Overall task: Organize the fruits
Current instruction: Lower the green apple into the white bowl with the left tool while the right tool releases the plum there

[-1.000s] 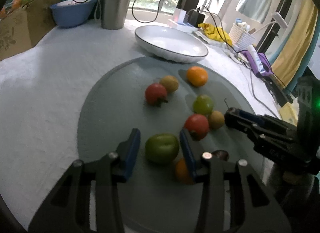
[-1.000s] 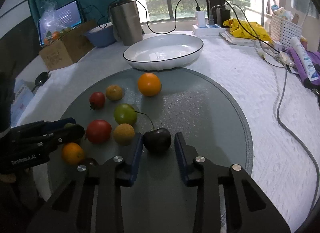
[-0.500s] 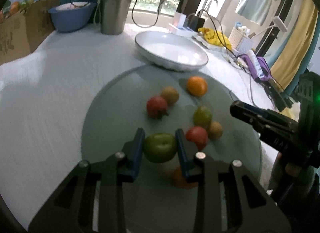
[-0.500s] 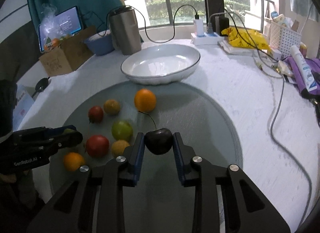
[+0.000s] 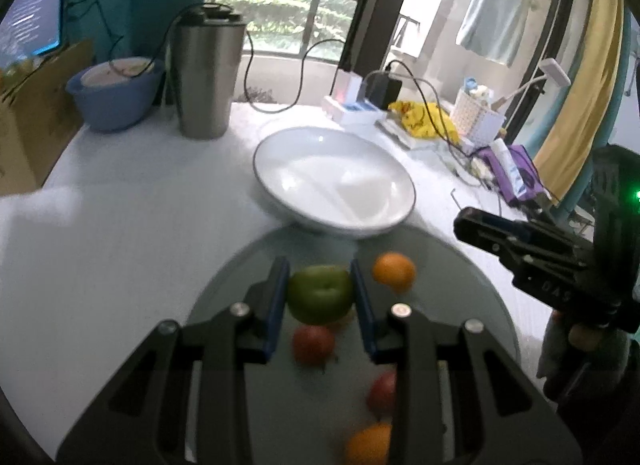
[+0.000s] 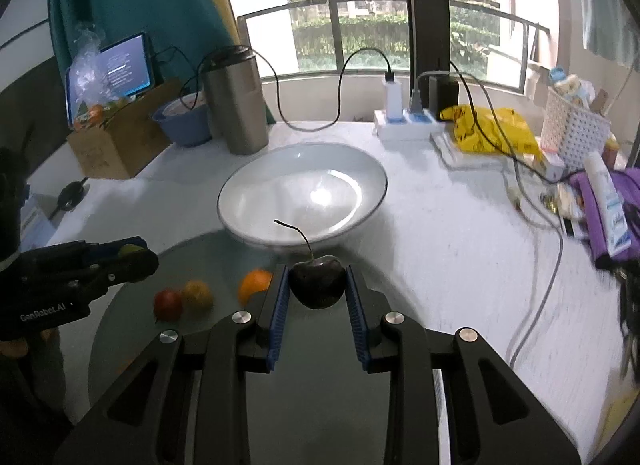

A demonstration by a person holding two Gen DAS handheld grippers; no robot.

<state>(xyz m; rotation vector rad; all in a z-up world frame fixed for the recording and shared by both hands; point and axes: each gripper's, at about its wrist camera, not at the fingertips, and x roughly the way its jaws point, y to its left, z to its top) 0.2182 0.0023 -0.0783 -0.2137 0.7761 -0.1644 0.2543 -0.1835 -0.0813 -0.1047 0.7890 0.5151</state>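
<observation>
Clamping a round green apple (image 5: 319, 294) between its blue-padded jaws, the left gripper (image 5: 320, 289) now carries the fruit clear of the round grey glass mat (image 5: 472, 305); a second ago its jaws stood apart around the apple, which still sat on the mat, and they have just been closing onto it. The right gripper (image 6: 317, 285) is clamped on a dark, nearly black cherry with a long curved stem (image 6: 317, 282), which a second ago rested on the mat between its parted pads and now hangs lifted.

Both views have tilted toward the wide white ceramic bowl with a dark rim (image 6: 248, 189), which fills more of each picture than before. From the right wrist the bowl lies at twelve o'clock, just beyond the cherry; from the left wrist it sits at one o'clock past the apple.

Left on the mat are an orange (image 5: 394, 271) at three o'clock of the apple, a red tomato-like fruit (image 5: 313, 343) at six o'clock below it, another red fruit (image 5: 382, 393) and a second orange (image 5: 368, 443) nearer the camera. All of them are blurred.
</observation>
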